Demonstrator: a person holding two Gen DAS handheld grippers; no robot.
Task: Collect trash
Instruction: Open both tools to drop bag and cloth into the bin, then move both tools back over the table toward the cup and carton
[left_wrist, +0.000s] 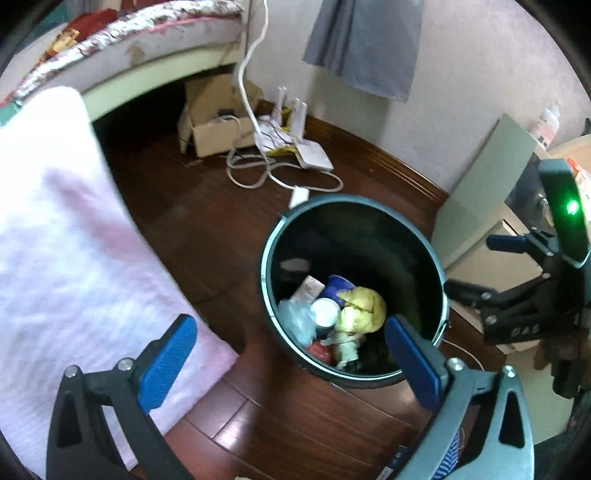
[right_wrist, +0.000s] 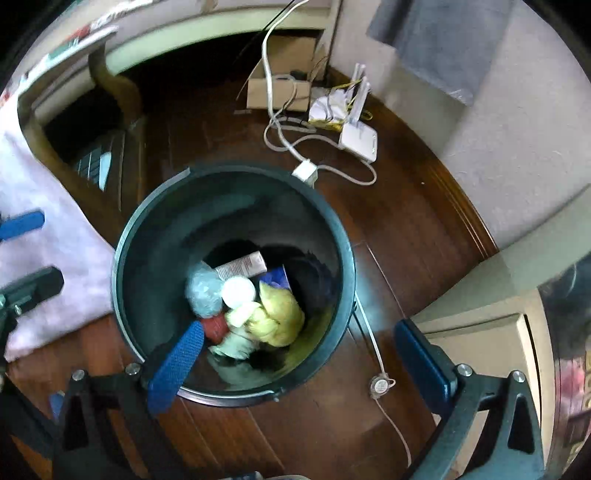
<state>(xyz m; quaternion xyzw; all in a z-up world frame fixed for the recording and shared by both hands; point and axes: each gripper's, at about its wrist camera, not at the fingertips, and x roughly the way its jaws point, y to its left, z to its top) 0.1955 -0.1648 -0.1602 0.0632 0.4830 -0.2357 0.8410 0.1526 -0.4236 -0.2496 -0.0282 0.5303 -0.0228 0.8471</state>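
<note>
Dark wood floor (right_wrist: 369, 229) runs to the far wall, bin (right_wrist: 155, 236) standing open mid-room — trash (right_wrist: 273, 314) already heaped at its bottom. Both grippers, left (left_wrist: 291, 347) and right (right_wrist: 306, 354), hover above it, spread wide and empty.

Dark round trash bin (right_wrist: 147, 236) upright on wood floor, yellow crumpled wrapper (right_wrist: 280, 317), white lid (right_wrist: 238, 291), tube inside
</note>
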